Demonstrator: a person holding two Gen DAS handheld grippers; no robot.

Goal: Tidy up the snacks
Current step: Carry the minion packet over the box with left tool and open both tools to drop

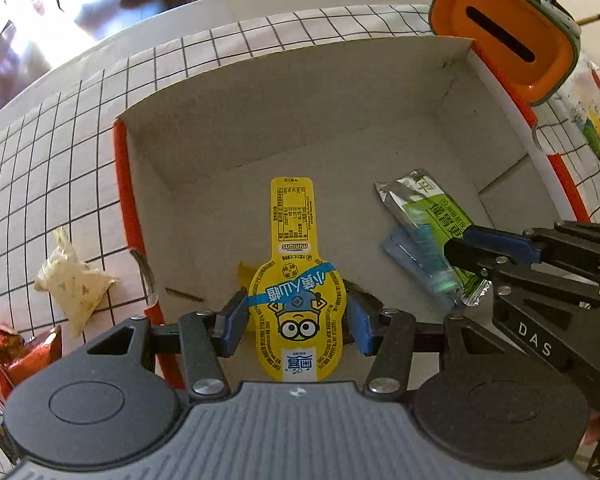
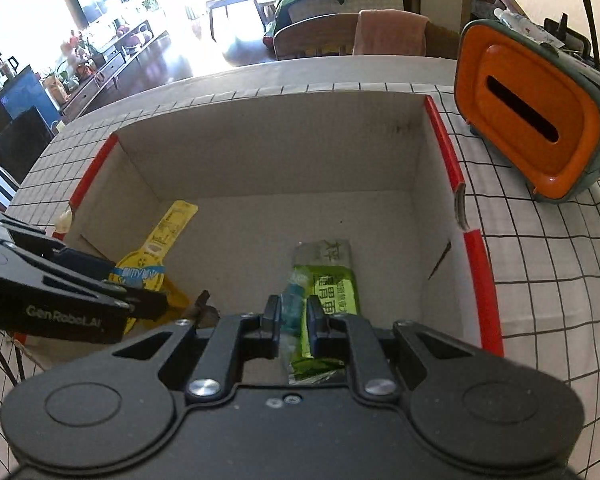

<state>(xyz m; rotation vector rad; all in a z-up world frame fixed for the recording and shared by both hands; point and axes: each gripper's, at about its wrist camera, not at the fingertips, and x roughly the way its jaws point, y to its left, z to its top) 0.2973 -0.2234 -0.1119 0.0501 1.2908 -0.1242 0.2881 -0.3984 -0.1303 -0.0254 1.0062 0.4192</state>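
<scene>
A cardboard box (image 1: 300, 112) with red edges stands on the checked tablecloth; it also shows in the right wrist view (image 2: 268, 160). My left gripper (image 1: 296, 316) is inside the box, jaws apart on both sides of a yellow Minions snack pack (image 1: 296, 280) that lies between them; whether they press it is unclear. The pack shows at left in the right wrist view (image 2: 160, 256). My right gripper (image 2: 292, 320) is shut on a green packet (image 2: 332, 284) and a blue packet (image 2: 292, 300), low inside the box. They show at right in the left wrist view (image 1: 432, 216).
An orange and green tissue holder (image 1: 504, 44) stands by the box's far right corner, also in the right wrist view (image 2: 532, 128). A pale yellow wrapper (image 1: 74, 284) and a red foil wrapper (image 1: 16, 356) lie on the cloth left of the box.
</scene>
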